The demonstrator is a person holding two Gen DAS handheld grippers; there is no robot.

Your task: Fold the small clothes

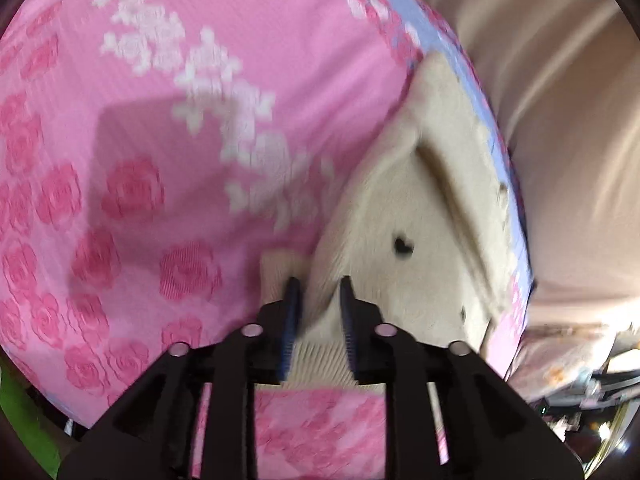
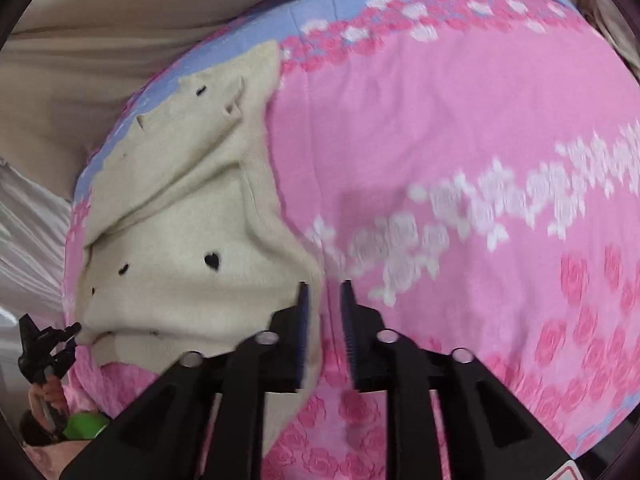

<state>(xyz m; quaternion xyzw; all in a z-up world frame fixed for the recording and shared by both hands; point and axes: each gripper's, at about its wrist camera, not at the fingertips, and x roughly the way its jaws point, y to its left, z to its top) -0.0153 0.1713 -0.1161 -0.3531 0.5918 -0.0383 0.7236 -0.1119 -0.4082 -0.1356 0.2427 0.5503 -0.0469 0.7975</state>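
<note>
- A cream fuzzy knit garment with small black hearts point(image 2: 180, 216) lies crumpled on the pink rose-patterned bedspread with a white floral band point(image 2: 460, 128); in the right wrist view it fills the 9 o'clock side of the bed, its far edge reaching the spread's pale blue border strip point(image 2: 320, 4) toward 11 o'clock
- In the left wrist view the same garment point(image 1: 404, 208) runs from 6 o'clock up toward 1 o'clock along the bed's edge, a ribbed hem at its near end
- The left gripper point(image 1: 318, 308), black with blue finger pads, has its fingers narrowly parted with the ribbed hem and a fold of the knit between them; the frame is blurred, so whether the pads truly pinch the cloth I cannot tell
- In the right wrist view that left gripper point(image 2: 70, 334) shows at 8 o'clock, its tips touching the garment's lower corner
- The right gripper point(image 2: 324, 312) has its fingers narrowly parted, the garment's near edge lying between them; real grip cannot be told
- Beyond the bed hangs a beige draped curtain point(image 1: 560, 100), from 12 to 3 o'clock in the left view
</note>
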